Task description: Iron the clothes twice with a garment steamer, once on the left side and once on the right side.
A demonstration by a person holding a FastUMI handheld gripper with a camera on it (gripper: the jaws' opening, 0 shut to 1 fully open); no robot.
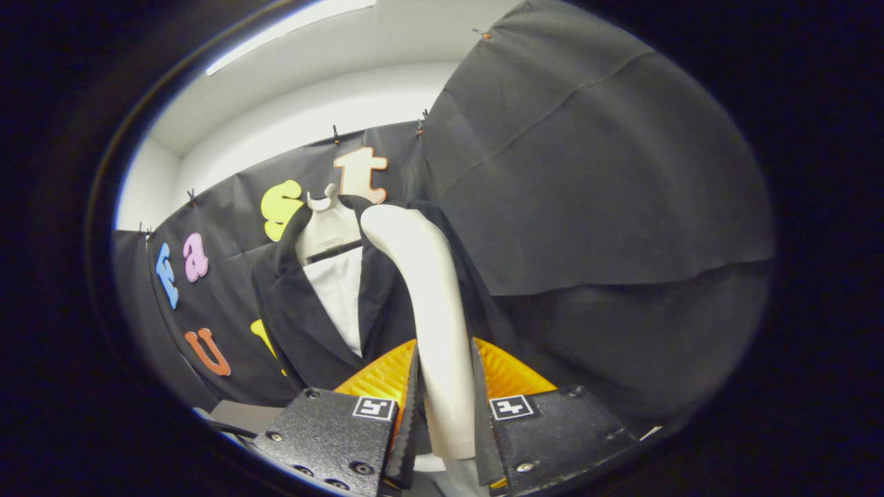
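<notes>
At the bottom centre of the frame the gripper (445, 407) is clenched on the white garment steamer (428, 304), both fingers pressing its handle from either side; the steamer rises from between the fingers and curves up and left toward mid-frame, its rounded head lying against the dark jacket (304, 324); the jacket hangs on a pale hanger (326, 224) just left of centre, beyond the fingers, open over a white shirt (340, 293); black cloth (587, 172) covers the right half of the frame.
</notes>
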